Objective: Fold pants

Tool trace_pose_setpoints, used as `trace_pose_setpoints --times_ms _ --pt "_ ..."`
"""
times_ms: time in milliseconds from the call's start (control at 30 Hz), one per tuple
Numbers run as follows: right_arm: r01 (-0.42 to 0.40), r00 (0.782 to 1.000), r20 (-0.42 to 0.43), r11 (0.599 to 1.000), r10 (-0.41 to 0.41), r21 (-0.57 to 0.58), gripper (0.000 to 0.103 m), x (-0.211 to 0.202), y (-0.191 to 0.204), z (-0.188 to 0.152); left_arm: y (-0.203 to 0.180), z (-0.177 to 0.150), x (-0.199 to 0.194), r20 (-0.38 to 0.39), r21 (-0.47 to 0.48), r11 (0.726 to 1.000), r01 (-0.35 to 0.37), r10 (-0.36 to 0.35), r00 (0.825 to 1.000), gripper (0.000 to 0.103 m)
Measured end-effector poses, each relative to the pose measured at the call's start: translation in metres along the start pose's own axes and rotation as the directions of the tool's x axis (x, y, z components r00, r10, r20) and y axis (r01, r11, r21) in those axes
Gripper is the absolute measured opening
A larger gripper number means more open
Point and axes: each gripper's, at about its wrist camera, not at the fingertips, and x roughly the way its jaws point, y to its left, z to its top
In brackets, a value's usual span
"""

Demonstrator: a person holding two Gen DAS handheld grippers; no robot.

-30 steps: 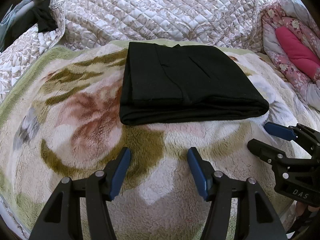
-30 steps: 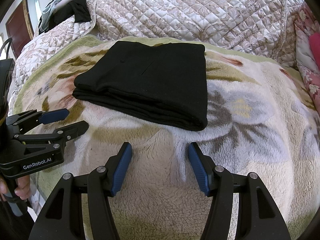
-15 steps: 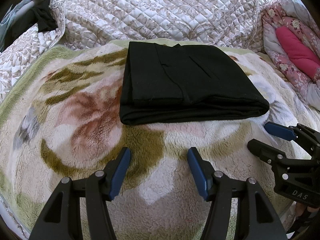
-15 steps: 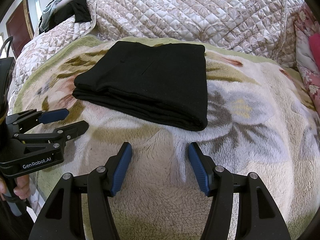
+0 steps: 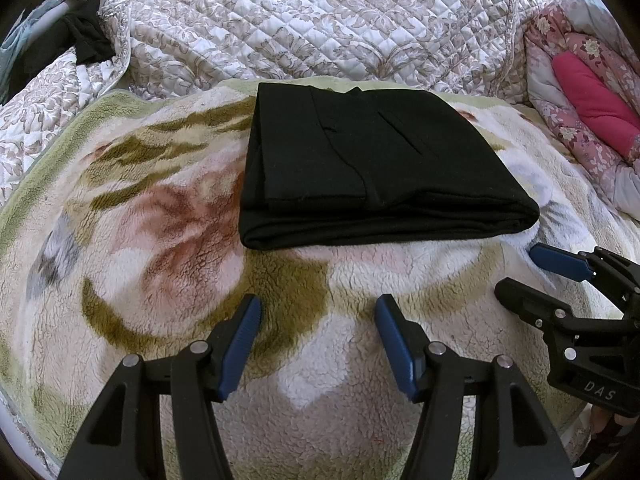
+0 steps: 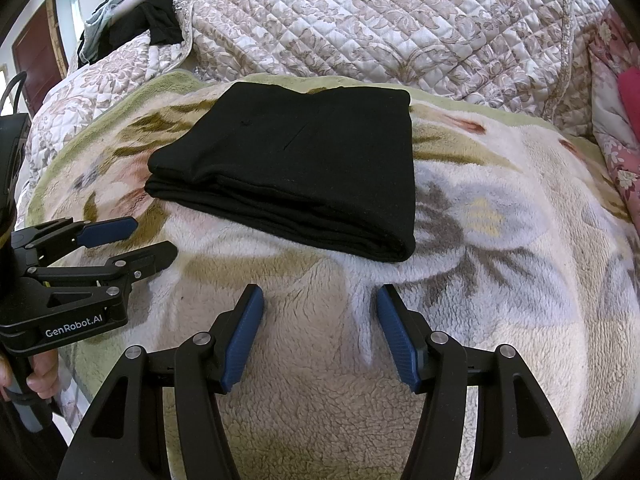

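Black cloth, folded several layers thick, makes a neat rectangle: the pants (image 5: 372, 168) lie flat on a fleece blanket (image 5: 168, 216) at about 12 o'clock in both wrist views, squared edges stacked on one another. By the look of it the folding is done or nearly so, which would explain why nothing grips them.

The left claw (image 5: 318, 344) hangs over bare fleece at 6 o'clock, fingers apart and holding nothing, near the pants but not touching. The right claw (image 6: 320, 336) does the same on its own side, fingers spread wide, empty, the nearest corner of the pants just beyond it at 12 o'clock. Each claw shows in the other's view, low at the side, and both sit back from the cloth as if giving it room to settle.

The blanket is plush, cream with olive, rust and grey flower shapes, and soft enough that a fold could slump if nudged. Behind it at 12 o'clock rises a quilted bedspread (image 5: 320, 20). A pink flowered bundle (image 5: 588, 100) sits at 2 o'clock, and dark clothes (image 6: 152, 24) hang at 10 o'clock.
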Motion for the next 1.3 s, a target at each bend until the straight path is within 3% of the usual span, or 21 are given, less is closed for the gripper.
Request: trace_pose_setpoints --times_ms 1300 --pt "0.004 1.000 0.003 1.000 -0.004 0.001 0.060 -0.0002 0.0008 -0.0012 -0.0003 0.0019 -0.0001 -0.003 0.004 1.000 0.001 -0.001 1.000 0.063"
